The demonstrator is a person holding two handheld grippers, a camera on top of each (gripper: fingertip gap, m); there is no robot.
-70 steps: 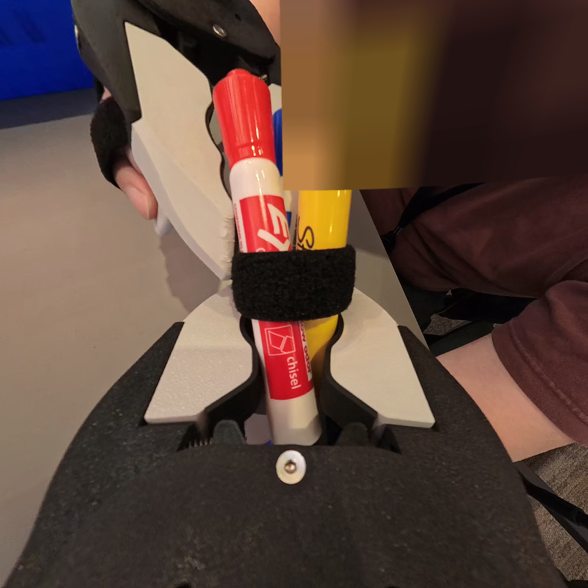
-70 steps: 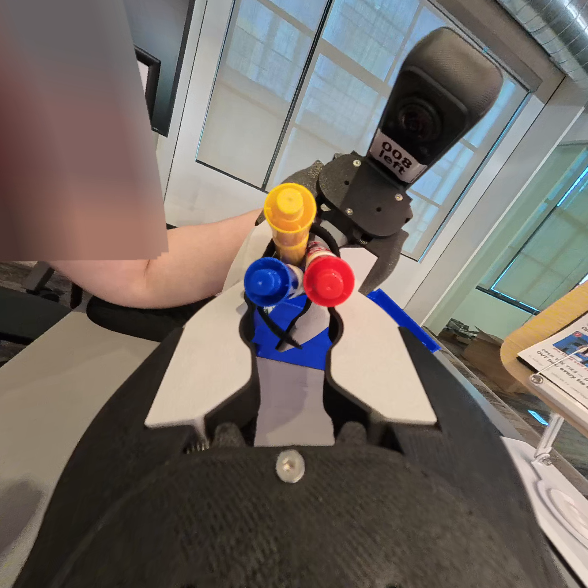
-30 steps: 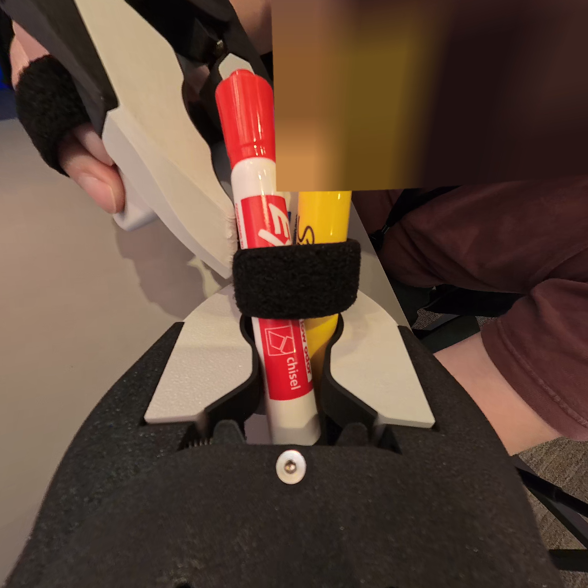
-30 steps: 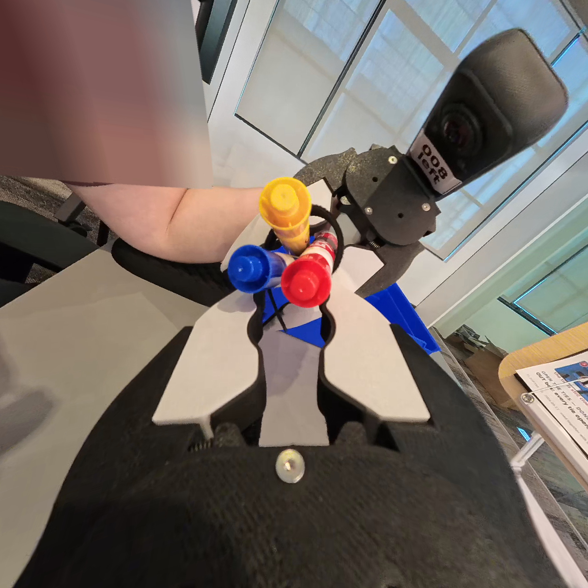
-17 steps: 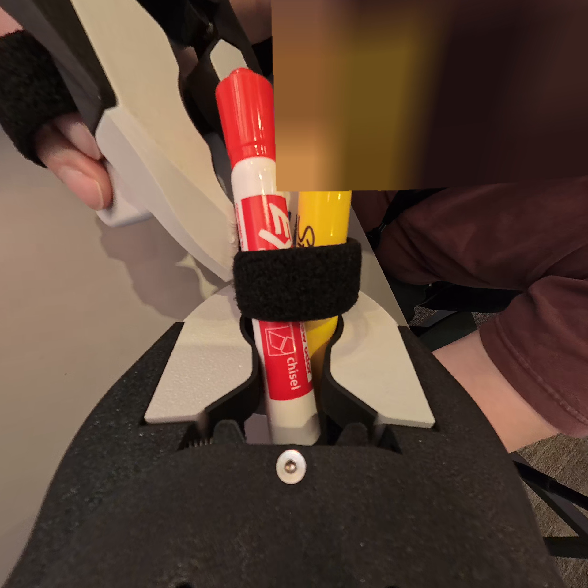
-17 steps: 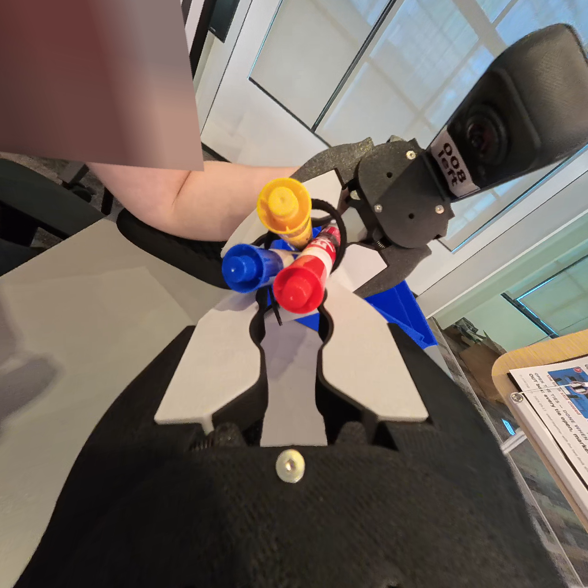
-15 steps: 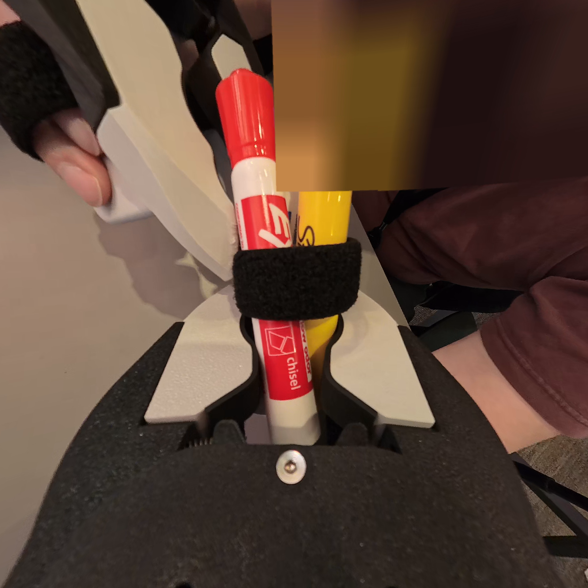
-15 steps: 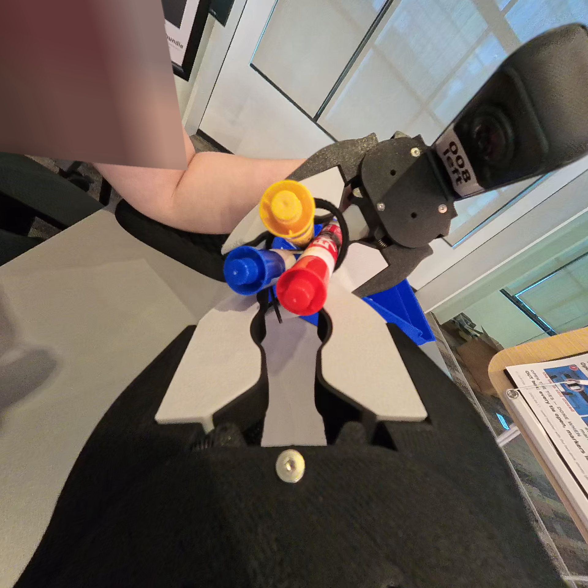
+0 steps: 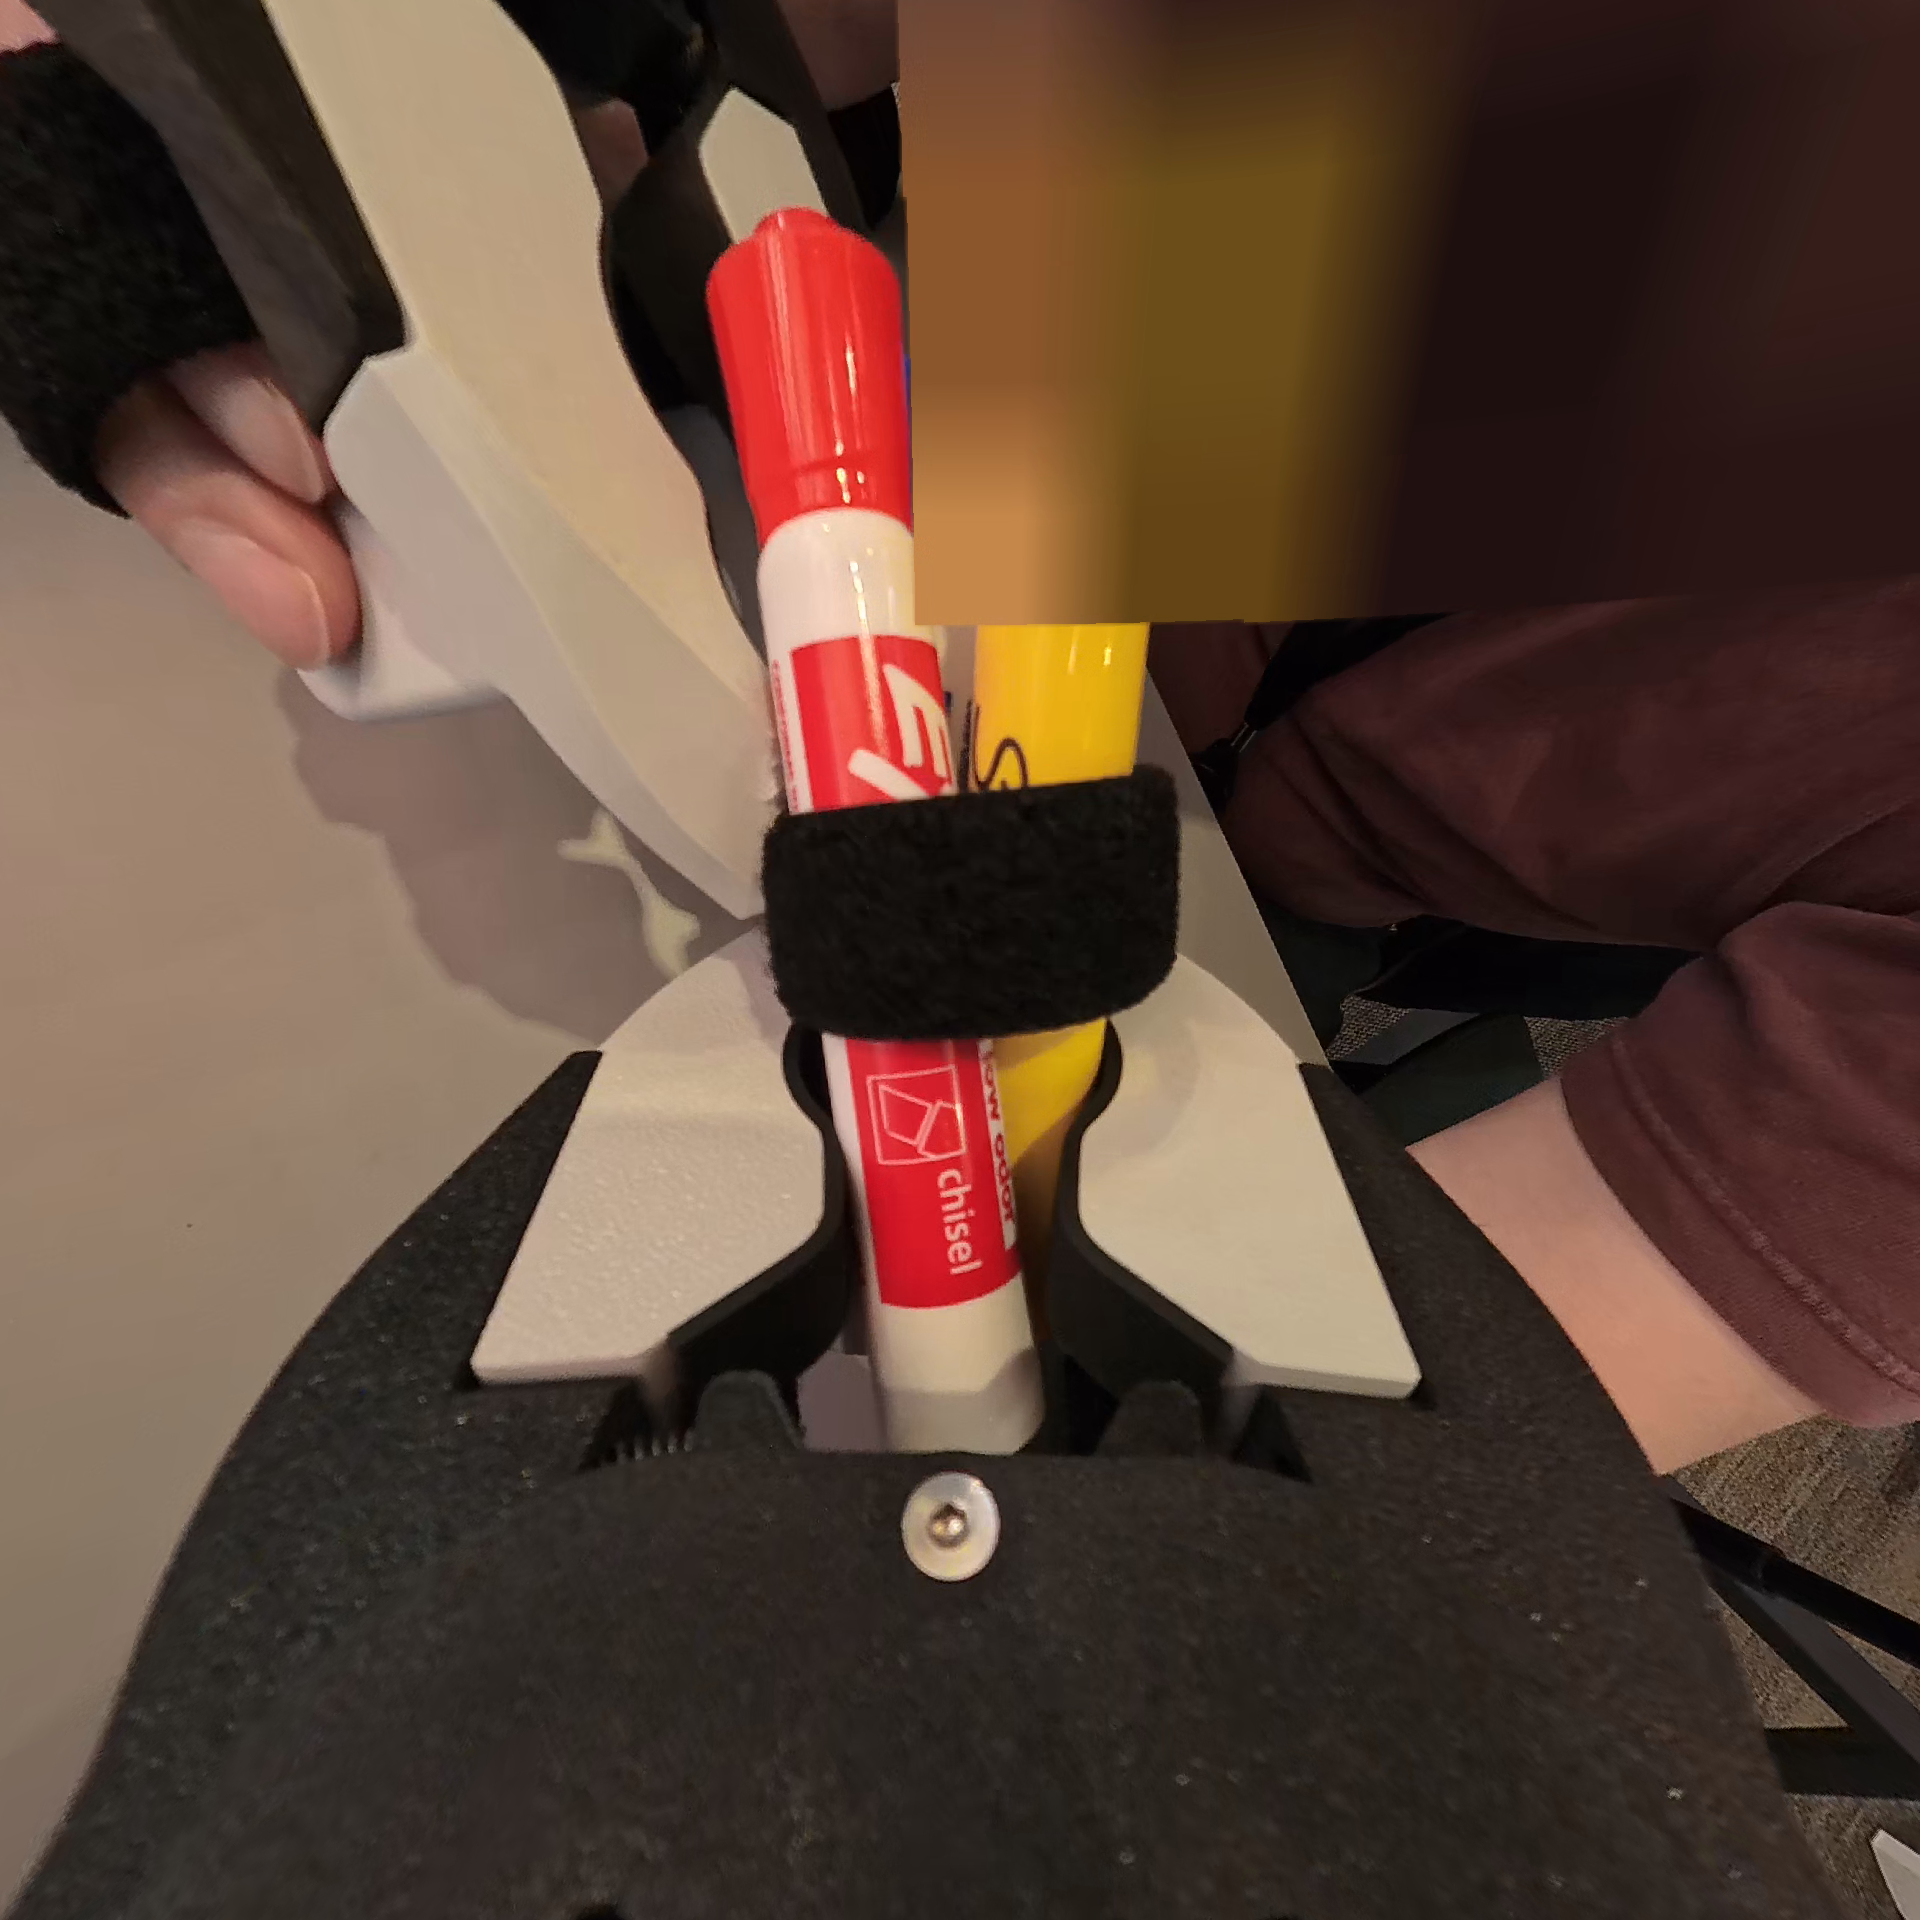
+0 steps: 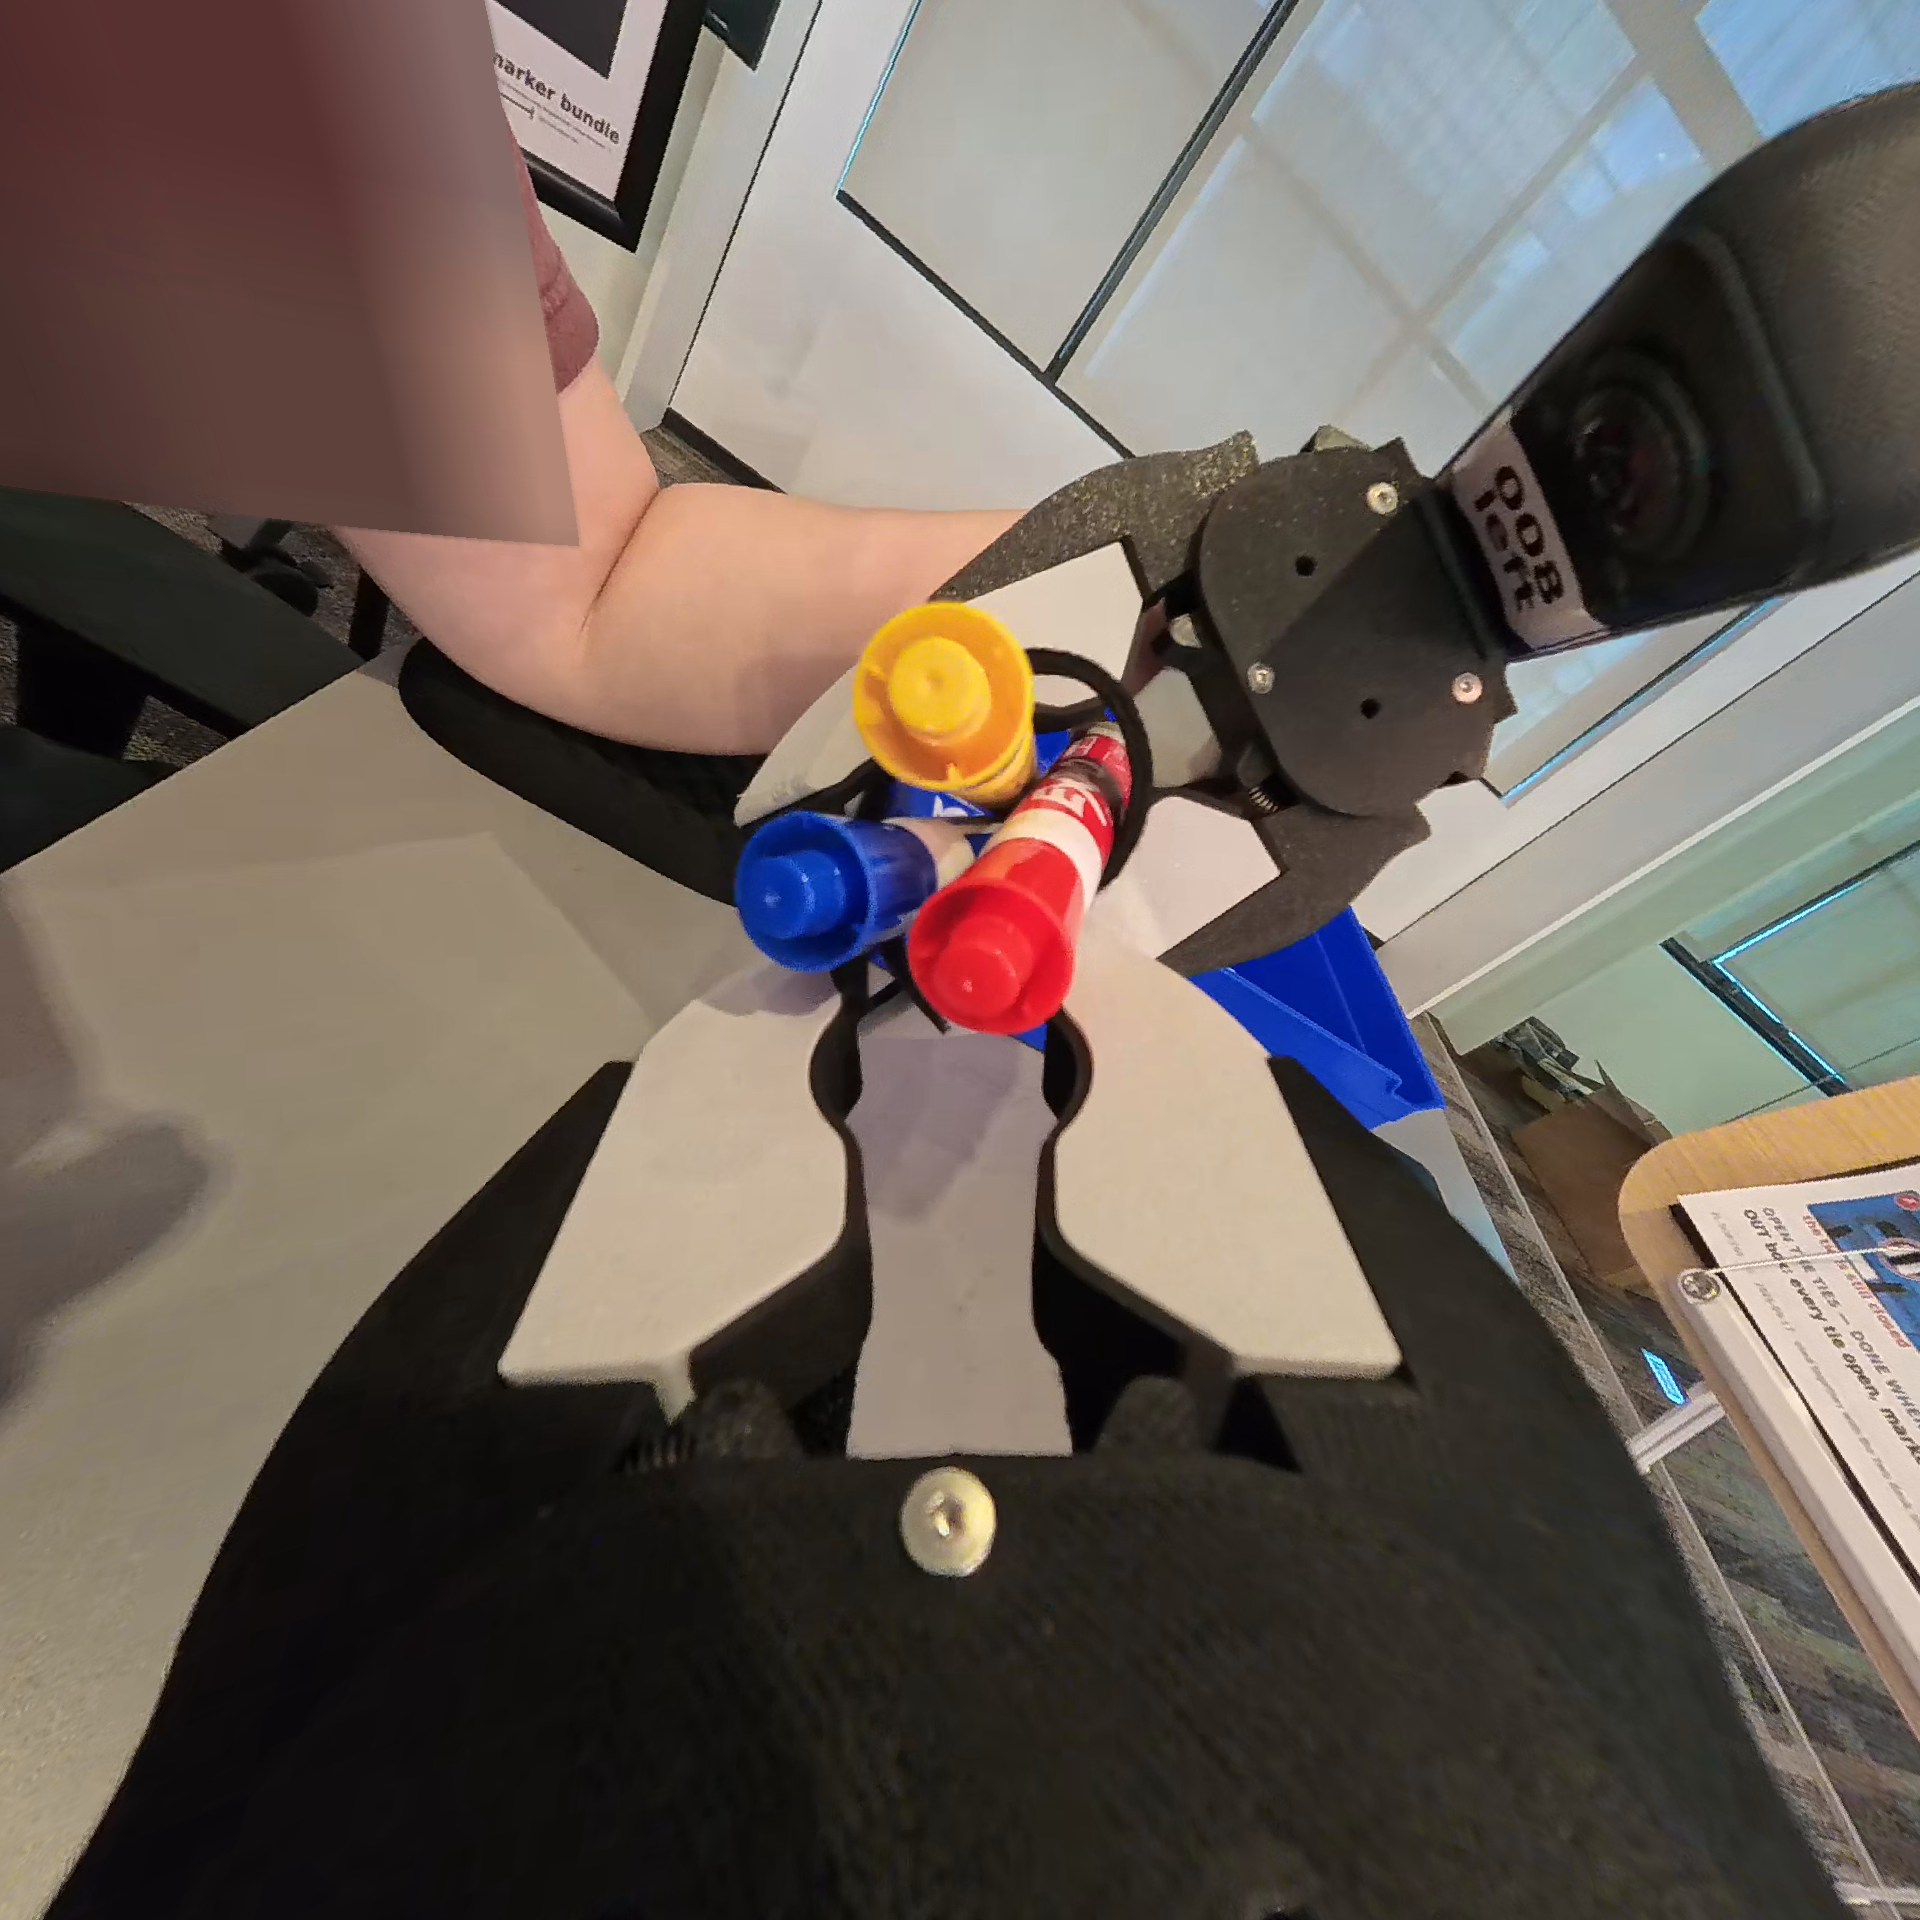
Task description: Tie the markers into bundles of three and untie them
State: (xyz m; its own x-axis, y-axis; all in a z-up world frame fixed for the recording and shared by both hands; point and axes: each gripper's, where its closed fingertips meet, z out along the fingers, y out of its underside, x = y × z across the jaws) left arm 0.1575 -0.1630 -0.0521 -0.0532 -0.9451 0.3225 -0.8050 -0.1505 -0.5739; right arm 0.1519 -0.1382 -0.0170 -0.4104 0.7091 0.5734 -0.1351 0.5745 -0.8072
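Note:
My left gripper [image 9: 971, 935] is shut on a bundle of three markers and holds it above the table. A red marker [image 9: 831, 520] and a yellow marker [image 9: 1060, 707] show on top. The blue marker [image 10: 831, 883] shows only in the right wrist view. A black hook-and-loop strap [image 9: 971, 904] wraps the bundle just past my left fingertips. My right gripper [image 10: 951, 987] sits under the marker caps, jaws a marker-width apart, tips hidden by the caps. A thin black strap tail [image 10: 862, 997] hangs by its left finger. One right finger [image 9: 520, 499] touches the strap's left edge.
A grey table [image 10: 260, 935] lies below. A blue bin [image 10: 1320, 997] stands behind the left gripper's body [image 10: 1340, 665]. A person's forearm [image 10: 727, 623] and maroon sleeve [image 9: 1558, 779] are close by. A wooden table with a printed sheet [image 10: 1818, 1351] is at the right. Both grippers' tips are close together, under 4 cm apart.
My right gripper has tilted and shifted around the bundle's cap end, and its jaws have narrowed a little. My left gripper still holds the strapped bundle the same way.

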